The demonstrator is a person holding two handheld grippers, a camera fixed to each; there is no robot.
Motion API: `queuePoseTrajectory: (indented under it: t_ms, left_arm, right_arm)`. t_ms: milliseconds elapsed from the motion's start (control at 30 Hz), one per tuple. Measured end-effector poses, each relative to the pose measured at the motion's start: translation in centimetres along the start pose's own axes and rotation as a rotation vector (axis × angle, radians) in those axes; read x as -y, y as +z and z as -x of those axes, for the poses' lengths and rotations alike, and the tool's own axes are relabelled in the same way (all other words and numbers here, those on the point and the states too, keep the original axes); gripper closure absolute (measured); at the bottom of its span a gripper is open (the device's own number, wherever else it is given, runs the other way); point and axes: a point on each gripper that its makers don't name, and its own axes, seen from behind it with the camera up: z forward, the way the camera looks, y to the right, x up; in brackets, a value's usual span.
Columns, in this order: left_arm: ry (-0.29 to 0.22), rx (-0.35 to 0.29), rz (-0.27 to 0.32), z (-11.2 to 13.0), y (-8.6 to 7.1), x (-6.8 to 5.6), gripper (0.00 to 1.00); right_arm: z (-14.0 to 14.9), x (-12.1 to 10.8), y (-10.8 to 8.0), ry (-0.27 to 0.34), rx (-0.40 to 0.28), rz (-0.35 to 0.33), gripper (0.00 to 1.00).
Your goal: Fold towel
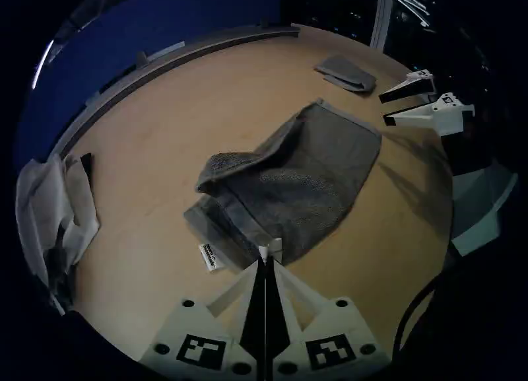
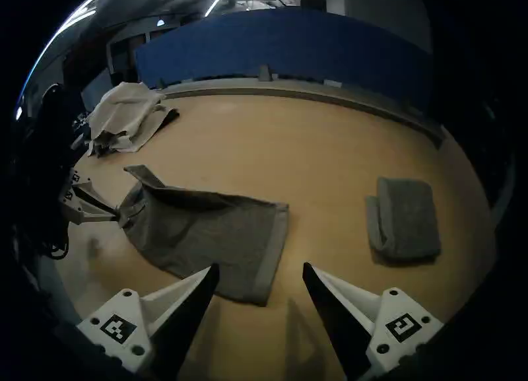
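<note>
Although one end of the towel is raised and doubled over, the remainder lies flat near the middle of the table. The left gripper has both fingers closed together, pinching the towel's near edge. The right gripper is spread wide, holds nothing, and hovers at the towel's opposite end. A folded towel lies apart from it. White cloths are heaped at the table edge, by the blue partition.
</note>
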Motion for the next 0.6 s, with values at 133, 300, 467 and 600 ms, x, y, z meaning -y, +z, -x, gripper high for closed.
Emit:
queuePoseTrajectory:
  t_ms: [133, 300, 467, 600]
  left_arm:
    - [0.005, -0.025, -0.004, -0.5, -0.4, -0.2, 0.99]
    - [0.004, -0.069, -0.009, -1.3, -1.2, -0.4, 1.00]
    - [0.015, -0.095, -0.005, -1.3, -1.8, -0.9, 1.00]
    - [0.036, -0.111, -0.003, -1.0, -2.0, -1.2, 1.00]
  right_arm:
    - [-0.2, -0.2, -0.2, -0.002, -0.002, 0.002, 0.02]
    - [-0.4, -0.4, -0.3, -0.003, -0.004, 0.004, 0.02]
    - [-0.5, -0.4, -0.5, -0.003, -0.005, 0.003, 0.02]
    - [-0.6, -0.4, -0.5, -0.008, -0.006, 0.003, 0.02]
